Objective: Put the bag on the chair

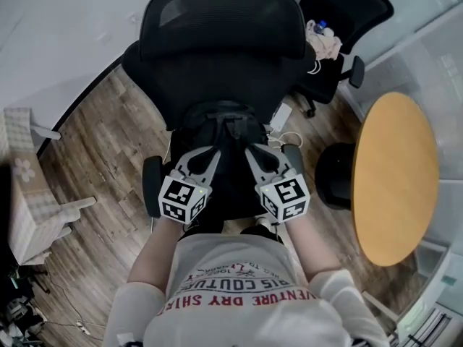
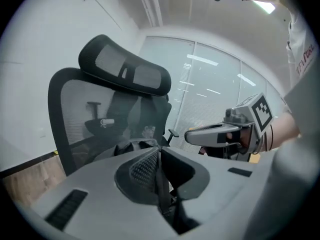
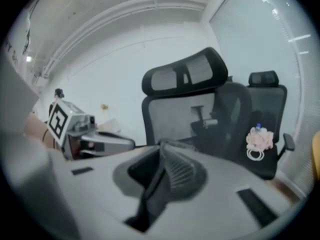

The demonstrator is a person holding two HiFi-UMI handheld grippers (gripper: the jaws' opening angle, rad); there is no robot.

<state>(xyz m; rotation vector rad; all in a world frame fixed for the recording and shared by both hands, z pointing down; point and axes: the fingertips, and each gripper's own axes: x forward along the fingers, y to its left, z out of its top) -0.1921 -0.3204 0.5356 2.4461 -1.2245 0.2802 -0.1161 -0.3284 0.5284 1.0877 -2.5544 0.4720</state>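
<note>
A black bag [image 1: 226, 125] sits on the seat of the black mesh office chair [image 1: 217, 27], in front of its backrest. My left gripper [image 1: 208, 154] is shut on one black strap [image 2: 163, 186] of the bag, at the bag's near left side. My right gripper [image 1: 253, 152] is shut on another strap [image 3: 152, 191] at the near right side. In the left gripper view the strap runs down between the closed jaws [image 2: 159, 150], with the chair [image 2: 125, 71] behind. The right gripper view shows its jaws [image 3: 162, 145] closed on the strap, facing the chair [image 3: 185, 76].
A round wooden table [image 1: 394, 176] stands to the right, with a dark round base or stool [image 1: 333, 176] beside it. A second black chair [image 1: 340, 20] behind holds a pinkish bundle [image 1: 324, 42]. Pale checked furniture [image 1: 25, 186] is at the left. White cables [image 1: 282, 132] lie on the wood floor.
</note>
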